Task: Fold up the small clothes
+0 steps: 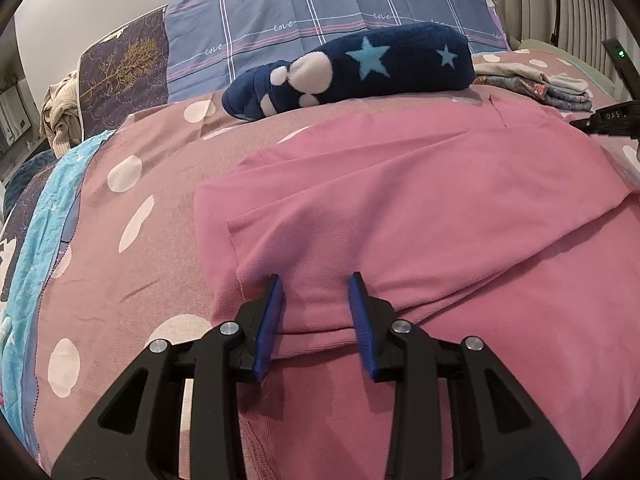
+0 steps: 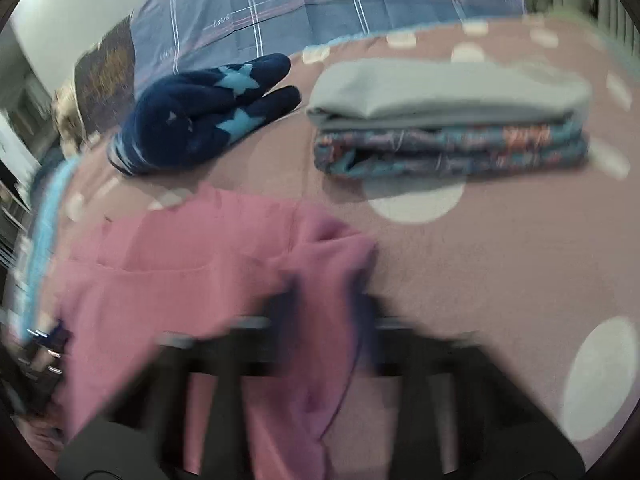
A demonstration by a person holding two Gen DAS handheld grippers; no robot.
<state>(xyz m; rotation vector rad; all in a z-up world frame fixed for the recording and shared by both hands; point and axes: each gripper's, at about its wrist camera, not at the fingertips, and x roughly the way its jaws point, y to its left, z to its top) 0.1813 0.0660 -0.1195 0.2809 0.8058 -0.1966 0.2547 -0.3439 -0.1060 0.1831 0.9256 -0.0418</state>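
Note:
A pink garment (image 1: 400,200) lies spread on the polka-dot bedspread (image 1: 132,240), partly folded over itself. My left gripper (image 1: 316,280) is at its near edge, blue pads on either side of a bunched fold of pink cloth that they pinch. The right wrist view is smeared by motion. There the pink garment (image 2: 180,280) rises in a peak and drapes down between the dark fingers of my right gripper (image 2: 326,304), which is shut on that corner. The right gripper's black body (image 1: 608,120) shows at the far right edge of the left wrist view.
A navy fleece item with light blue stars (image 1: 360,68) (image 2: 200,120) lies behind the garment. A stack of folded clothes (image 2: 448,128) (image 1: 540,84), grey over patterned, sits at the back right. A plaid pillow (image 1: 320,20) stands behind. Turquoise cloth (image 1: 40,220) runs along the left edge.

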